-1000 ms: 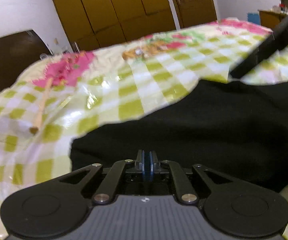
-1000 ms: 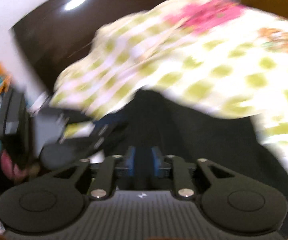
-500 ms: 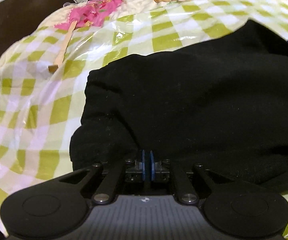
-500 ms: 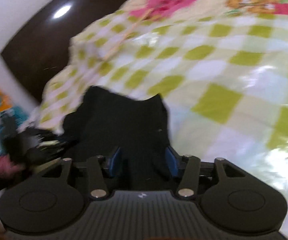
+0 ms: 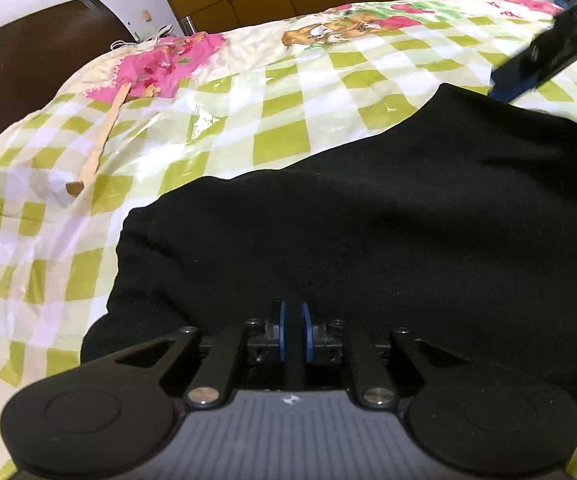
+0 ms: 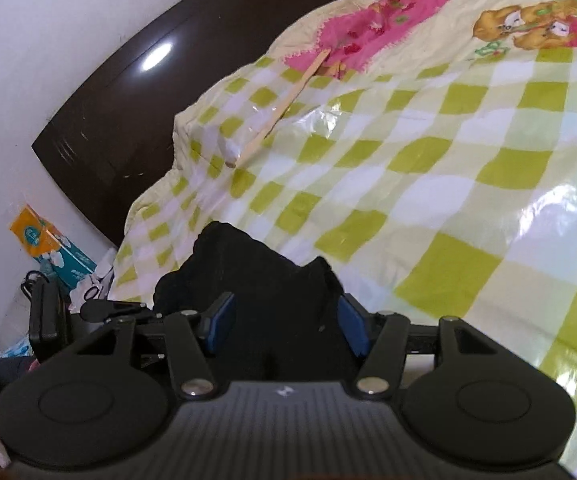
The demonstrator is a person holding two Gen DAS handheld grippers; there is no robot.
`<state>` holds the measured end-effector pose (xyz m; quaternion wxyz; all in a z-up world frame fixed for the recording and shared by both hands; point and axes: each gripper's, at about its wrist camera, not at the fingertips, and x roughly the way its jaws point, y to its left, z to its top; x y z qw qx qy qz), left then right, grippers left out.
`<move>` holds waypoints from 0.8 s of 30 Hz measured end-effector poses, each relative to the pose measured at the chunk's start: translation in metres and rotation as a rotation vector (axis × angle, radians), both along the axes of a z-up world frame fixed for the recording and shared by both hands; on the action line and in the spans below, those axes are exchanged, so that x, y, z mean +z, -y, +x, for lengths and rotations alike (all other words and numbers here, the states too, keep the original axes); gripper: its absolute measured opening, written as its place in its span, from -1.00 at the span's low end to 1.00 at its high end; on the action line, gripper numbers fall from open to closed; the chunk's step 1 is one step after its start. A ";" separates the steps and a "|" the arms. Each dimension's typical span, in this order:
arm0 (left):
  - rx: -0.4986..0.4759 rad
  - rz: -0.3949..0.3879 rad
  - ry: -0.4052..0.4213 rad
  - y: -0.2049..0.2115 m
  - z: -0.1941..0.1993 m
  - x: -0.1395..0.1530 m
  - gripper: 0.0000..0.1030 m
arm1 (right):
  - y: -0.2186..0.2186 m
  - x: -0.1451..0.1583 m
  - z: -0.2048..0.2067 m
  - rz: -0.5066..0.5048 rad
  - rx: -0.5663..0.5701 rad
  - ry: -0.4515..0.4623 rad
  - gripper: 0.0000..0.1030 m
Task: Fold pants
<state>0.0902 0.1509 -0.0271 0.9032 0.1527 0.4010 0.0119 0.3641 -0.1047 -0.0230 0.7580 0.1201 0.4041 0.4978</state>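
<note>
The black fabric pants (image 5: 368,232) lie spread on the green-and-white checked bedspread (image 5: 280,112), pinched at their near edge by the left gripper (image 5: 293,338) (blue pads nearly together), while the right gripper (image 6: 282,322) gapes apart around bunched cloth.

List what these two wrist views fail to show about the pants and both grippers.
- Left wrist view: the black pants run off the right and bottom edges; legs, waistband and fold lines are lost in uniform black.
- Left gripper: pads almost together, but cloth between them is indistinguishable, black on black.
- Right wrist view: the right gripper body hides the pants' near part.
- Left view, top right: the right gripper is blurred and cropped.
</note>
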 end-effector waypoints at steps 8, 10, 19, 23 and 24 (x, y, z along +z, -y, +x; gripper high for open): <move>-0.009 -0.006 0.013 -0.002 -0.001 -0.005 -0.47 | -0.036 -0.012 0.000 -0.078 0.178 -0.085 0.14; -0.012 -0.005 0.012 -0.001 -0.001 -0.006 -0.47 | -0.038 -0.009 -0.005 -0.070 0.209 -0.098 0.16; -0.022 0.004 0.017 -0.001 0.000 -0.005 -0.46 | -0.064 -0.015 0.004 -0.095 0.143 -0.095 0.27; -0.024 -0.003 0.020 -0.004 -0.002 -0.006 -0.45 | -0.070 -0.022 0.004 -0.046 0.114 -0.172 0.37; -0.022 -0.003 0.021 -0.003 -0.002 -0.007 -0.45 | -0.067 -0.024 0.006 -0.047 0.080 -0.169 0.36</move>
